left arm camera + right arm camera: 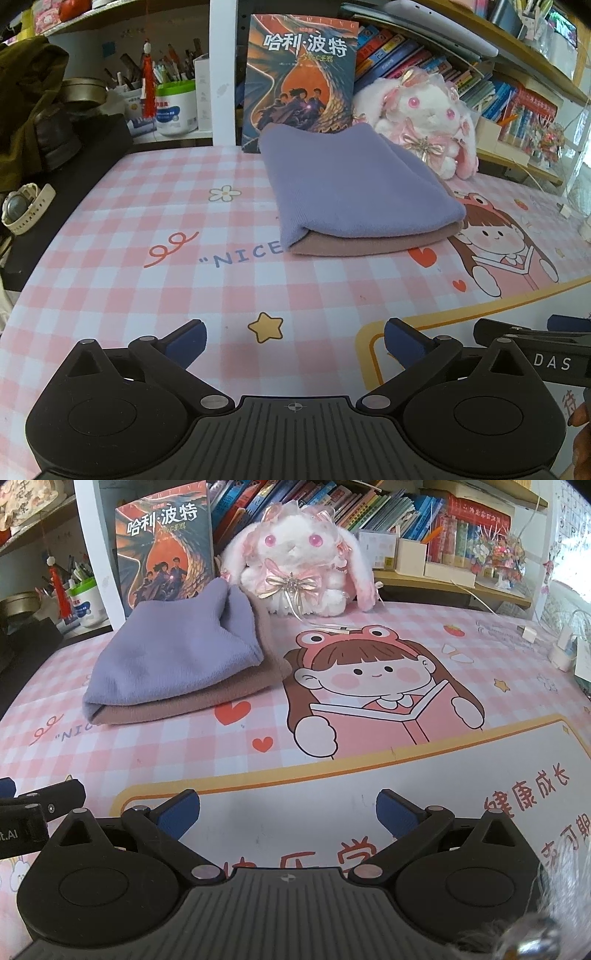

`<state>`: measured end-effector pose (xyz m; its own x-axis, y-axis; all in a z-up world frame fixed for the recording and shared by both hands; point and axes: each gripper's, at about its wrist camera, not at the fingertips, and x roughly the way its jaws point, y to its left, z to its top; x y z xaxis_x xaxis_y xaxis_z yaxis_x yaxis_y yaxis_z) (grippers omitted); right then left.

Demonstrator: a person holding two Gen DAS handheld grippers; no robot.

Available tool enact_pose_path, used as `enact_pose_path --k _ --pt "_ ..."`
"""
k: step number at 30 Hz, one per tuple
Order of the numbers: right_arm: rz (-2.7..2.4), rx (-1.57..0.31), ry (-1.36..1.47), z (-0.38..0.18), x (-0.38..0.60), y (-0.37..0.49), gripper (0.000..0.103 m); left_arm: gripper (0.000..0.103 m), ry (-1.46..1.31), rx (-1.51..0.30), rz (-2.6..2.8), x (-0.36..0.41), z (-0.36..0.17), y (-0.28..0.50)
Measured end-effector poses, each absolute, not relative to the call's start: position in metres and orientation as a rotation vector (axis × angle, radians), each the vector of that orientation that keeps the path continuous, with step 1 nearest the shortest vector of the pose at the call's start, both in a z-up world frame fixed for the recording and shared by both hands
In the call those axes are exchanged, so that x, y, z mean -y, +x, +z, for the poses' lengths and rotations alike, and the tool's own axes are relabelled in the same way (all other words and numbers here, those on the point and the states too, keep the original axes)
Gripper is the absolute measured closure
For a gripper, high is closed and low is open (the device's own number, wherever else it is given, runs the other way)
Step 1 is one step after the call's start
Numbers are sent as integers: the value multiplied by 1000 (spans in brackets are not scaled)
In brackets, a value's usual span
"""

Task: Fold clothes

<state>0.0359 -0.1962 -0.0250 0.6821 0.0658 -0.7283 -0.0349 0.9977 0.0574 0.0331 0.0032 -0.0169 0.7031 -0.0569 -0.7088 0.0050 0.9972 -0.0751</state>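
A folded lavender cloth (354, 188) lies on top of a folded brown cloth (369, 245) toward the back of the pink checked desk mat (147, 221). From the right wrist camera the same lavender cloth (173, 657) and brown cloth (199, 698) lie at the left. My left gripper (295, 345) is open near the front of the mat, well short of the stack, with nothing between its blue pads. My right gripper (288, 818) is also open and empty, over the mat's white panel (369, 775). Each gripper shows at the edge of the other's view.
A book (301, 74) stands upright behind the cloths, beside a plush rabbit (428, 114). Shelves of books (369, 506) run along the back. A white tub (175, 107), pens, a wristwatch (24, 208) and dark items sit at the left. Chargers and cables (554, 642) lie far right.
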Motion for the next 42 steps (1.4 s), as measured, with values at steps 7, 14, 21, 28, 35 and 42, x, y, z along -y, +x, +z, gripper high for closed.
enact_pose_path --k 7,14,21,28,35,42 --pt "58 -820 34 -25 196 36 0 0 -64 -804 -33 -1 -18 34" --pt "54 -825 33 -25 197 37 0 0 -64 -809 -36 -1 -19 34" --pt "54 -829 31 -25 196 37 0 0 -61 -811 -40 -1 -20 35" --pt "55 -833 25 -26 194 38 0 0 -57 -809 -44 -1 -20 36" --pt "48 -836 25 -26 195 38 0 0 -57 -807 -54 0 -20 37" --pt "49 -836 26 -26 195 38 0 0 -52 -810 -50 -1 -20 37"
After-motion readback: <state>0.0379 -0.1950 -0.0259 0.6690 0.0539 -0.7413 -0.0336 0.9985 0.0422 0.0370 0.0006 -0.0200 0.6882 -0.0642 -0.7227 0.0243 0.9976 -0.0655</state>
